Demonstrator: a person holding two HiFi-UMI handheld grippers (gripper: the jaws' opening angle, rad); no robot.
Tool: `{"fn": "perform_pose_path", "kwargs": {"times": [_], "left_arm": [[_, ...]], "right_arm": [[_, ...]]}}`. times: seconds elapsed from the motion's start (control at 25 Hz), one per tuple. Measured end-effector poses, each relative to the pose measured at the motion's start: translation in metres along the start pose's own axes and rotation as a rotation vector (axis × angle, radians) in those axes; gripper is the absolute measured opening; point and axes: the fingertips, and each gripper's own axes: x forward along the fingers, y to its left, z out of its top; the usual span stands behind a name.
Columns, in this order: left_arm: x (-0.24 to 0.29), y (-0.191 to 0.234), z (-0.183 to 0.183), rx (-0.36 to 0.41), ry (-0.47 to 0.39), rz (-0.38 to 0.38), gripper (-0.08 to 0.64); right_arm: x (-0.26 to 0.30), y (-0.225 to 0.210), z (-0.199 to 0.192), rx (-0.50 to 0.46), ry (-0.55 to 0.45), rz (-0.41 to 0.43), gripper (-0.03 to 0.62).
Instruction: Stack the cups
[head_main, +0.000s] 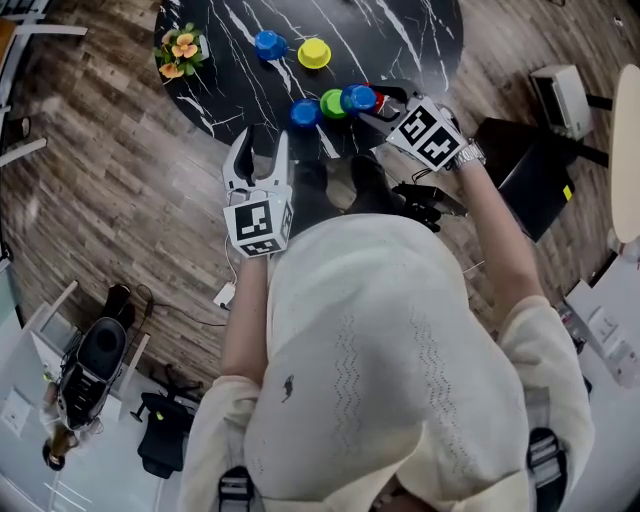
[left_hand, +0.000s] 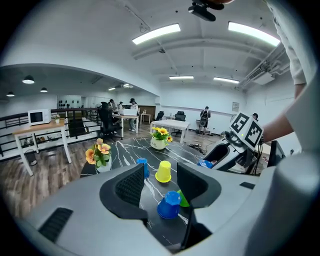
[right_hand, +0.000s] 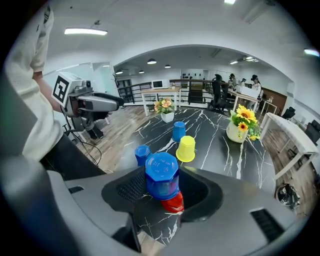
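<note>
The right gripper (right_hand: 162, 189) grasped a blue cup (right_hand: 162, 172) just above the red cup (right_hand: 173, 203) near the table's (head_main: 400, 30) five o'clock edge in the head view. It needed lowering squarely so the rims nested. The left gripper (head_main: 262, 146) hung released and empty.

Cream knit top (head_main: 380, 340), short sleeves, zigzag stitching, small dark emblem (head_main: 287, 388) at seven o'clock. Dark trousers (head_main: 330, 195) at twelve. Silver watch (head_main: 468, 154) on the right wrist. Grey left gripper (head_main: 262, 145) and right gripper (head_main: 378, 105) each carry a black-and-white marker cube (head_main: 258, 225).
</note>
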Motion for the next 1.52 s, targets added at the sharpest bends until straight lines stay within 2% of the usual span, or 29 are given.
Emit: {"fn": "perform_pose_path", "kwargs": {"times": [0.32, 0.44, 0.64, 0.88, 1.12, 1.28, 1.4, 1.52], "left_arm": [[-0.002, 0.003, -0.004, -0.005, 0.007, 0.003, 0.229], [0.001, 0.003, -0.005, -0.004, 0.011, 0.002, 0.229], [0.002, 0.004, -0.007, -0.003, 0.014, 0.0, 0.229], [0.006, 0.002, -0.01, -0.003, 0.02, -0.009, 0.228], [0.014, 0.005, -0.011, -0.015, 0.028, -0.01, 0.228], [0.019, 0.011, -0.008, -0.016, 0.025, -0.003, 0.225], [0.024, 0.013, -0.005, -0.014, 0.021, -0.002, 0.225], [0.031, 0.016, -0.002, -0.008, 0.02, -0.005, 0.225]], "right_arm": [[0.003, 0.002, 0.002, -0.026, 0.004, -0.019, 0.219], [0.005, 0.002, 0.001, -0.015, 0.006, -0.004, 0.222], [0.005, 0.01, -0.001, 0.01, 0.003, 0.047, 0.268], [-0.001, 0.009, -0.003, 0.026, -0.012, 0.048, 0.277], [-0.019, 0.001, 0.01, 0.118, -0.11, 0.051, 0.278], [-0.035, -0.013, 0.025, 0.173, -0.202, 0.028, 0.256], [-0.048, -0.028, 0.037, 0.225, -0.285, -0.017, 0.223], [-0.063, -0.045, 0.051, 0.275, -0.371, -0.103, 0.168]]}}
